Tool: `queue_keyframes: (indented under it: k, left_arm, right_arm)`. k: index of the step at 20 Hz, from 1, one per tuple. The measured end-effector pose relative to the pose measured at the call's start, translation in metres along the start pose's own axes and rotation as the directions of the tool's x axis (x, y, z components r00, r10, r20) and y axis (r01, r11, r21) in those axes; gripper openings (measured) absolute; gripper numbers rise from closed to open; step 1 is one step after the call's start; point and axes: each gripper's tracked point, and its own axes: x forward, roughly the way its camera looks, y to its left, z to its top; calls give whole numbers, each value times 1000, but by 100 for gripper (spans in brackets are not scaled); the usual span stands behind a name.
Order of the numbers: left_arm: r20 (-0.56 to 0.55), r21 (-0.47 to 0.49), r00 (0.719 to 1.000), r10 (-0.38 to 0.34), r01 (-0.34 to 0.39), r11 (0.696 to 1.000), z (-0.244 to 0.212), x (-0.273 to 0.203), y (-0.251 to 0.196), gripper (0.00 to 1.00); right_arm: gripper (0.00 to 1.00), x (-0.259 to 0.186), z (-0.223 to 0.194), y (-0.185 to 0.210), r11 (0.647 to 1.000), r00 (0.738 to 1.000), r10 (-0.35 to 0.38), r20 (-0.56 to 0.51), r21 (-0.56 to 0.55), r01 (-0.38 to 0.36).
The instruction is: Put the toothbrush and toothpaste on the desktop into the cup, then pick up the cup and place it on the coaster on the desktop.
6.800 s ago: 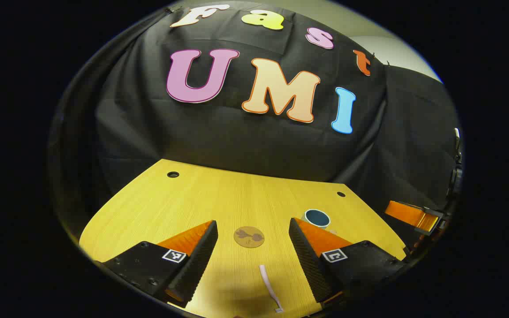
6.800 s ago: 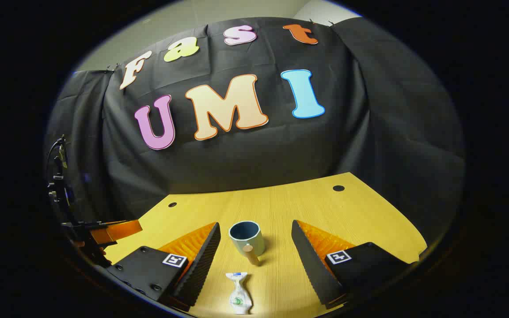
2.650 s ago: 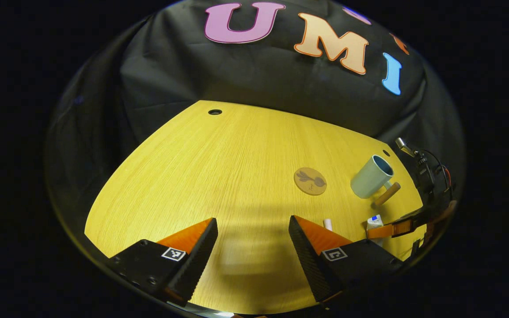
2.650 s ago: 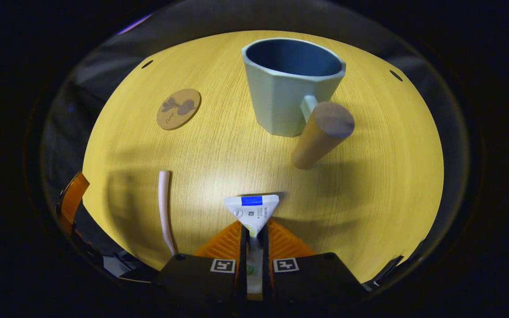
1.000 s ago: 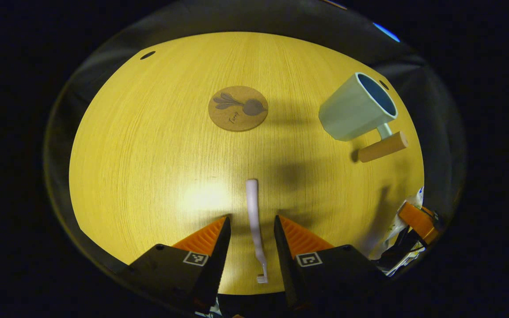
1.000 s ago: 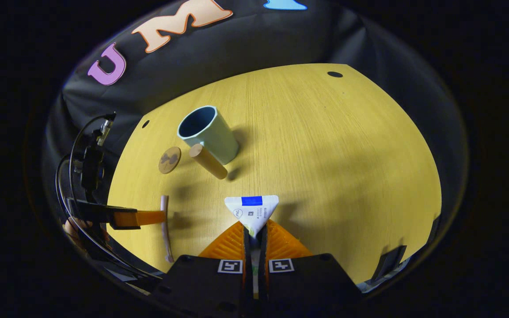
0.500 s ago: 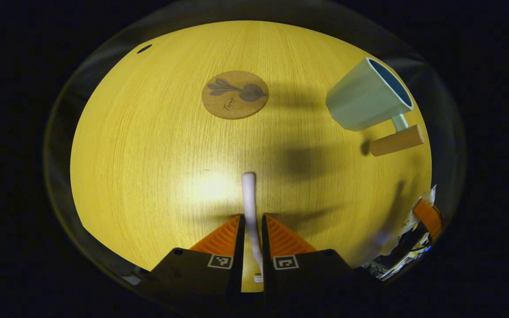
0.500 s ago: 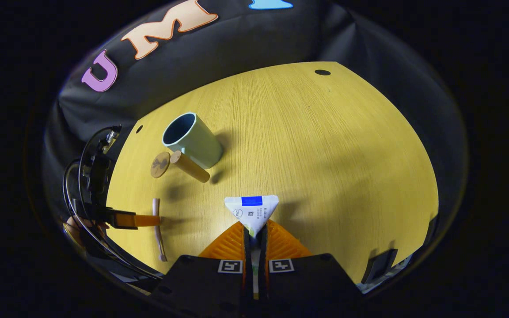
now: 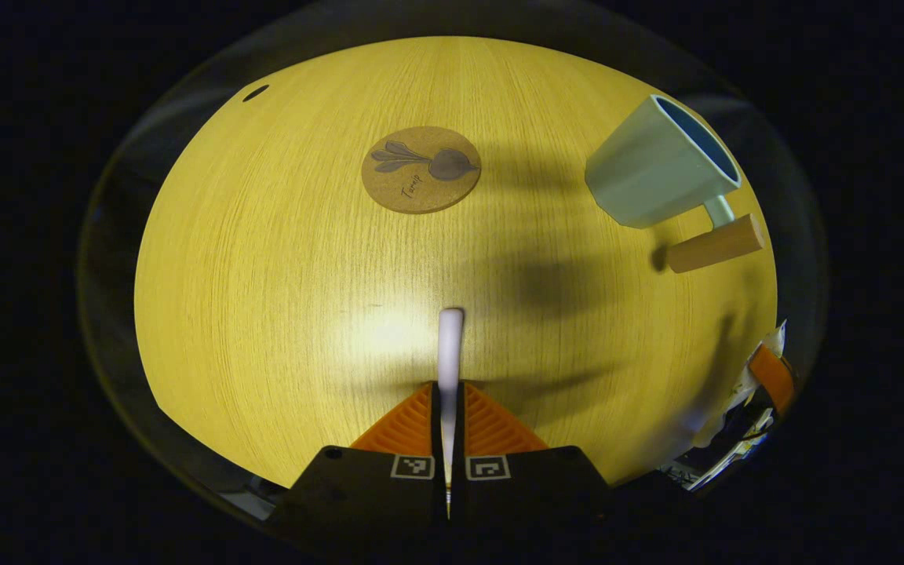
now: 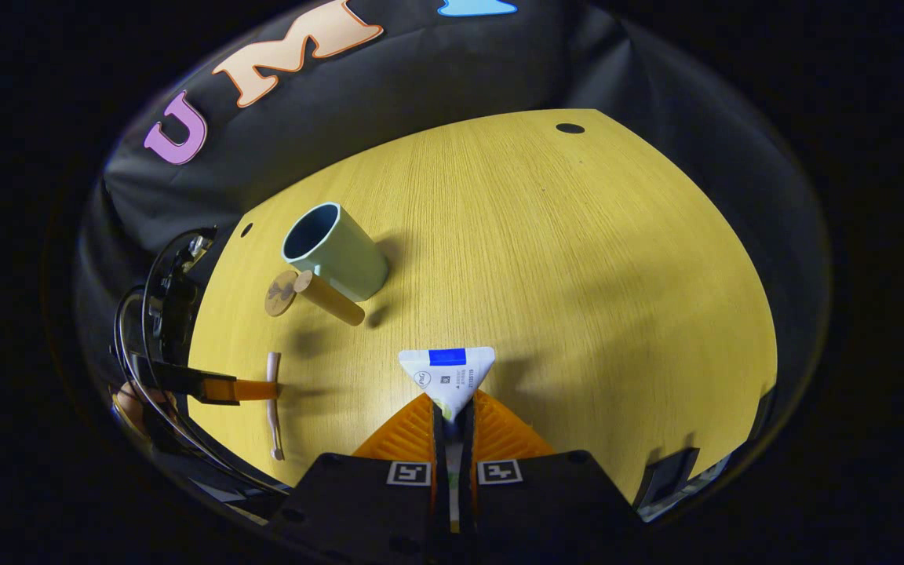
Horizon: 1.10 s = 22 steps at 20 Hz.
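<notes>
On the yellow table [image 9: 264, 259], the left gripper [image 9: 449, 392] is clenched on the toothbrush [image 9: 450, 345]; the right gripper [image 10: 452, 408] grasps the toothpaste [image 10: 447, 373]. Farther off stand the cup [image 10: 334, 247], upright, and just left of it the coaster [image 9: 421, 169].

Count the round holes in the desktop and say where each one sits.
2. One hole lies near the far edge of the desktop, to the right. The other lies near the far-left edge, just left of the cup. More may be hidden outside the views.
</notes>
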Motion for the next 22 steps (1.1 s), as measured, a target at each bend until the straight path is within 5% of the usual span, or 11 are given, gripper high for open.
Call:
queue_keyframes:
  k: [7,12,16,22]
  left_arm:
    - [152,-48,988,-39,47,998,16,-17,9,0]
    - [336,6,940,-65,67,998,54,-46,21,0]
    - [455,40,884,-106,99,994,86,-75,21,0]
    - [639,150,747,-184,114,982,148,-114,24,0]
  right_arm:
    - [7,-13,33,8,1000,993,1,118,13,-3]
    - [7,-51,92,48,997,940,78,332,-11,-79]
    - [7,-74,139,92,988,869,150,471,-50,-143]
    - [7,-70,190,143,979,772,204,602,-130,-157]
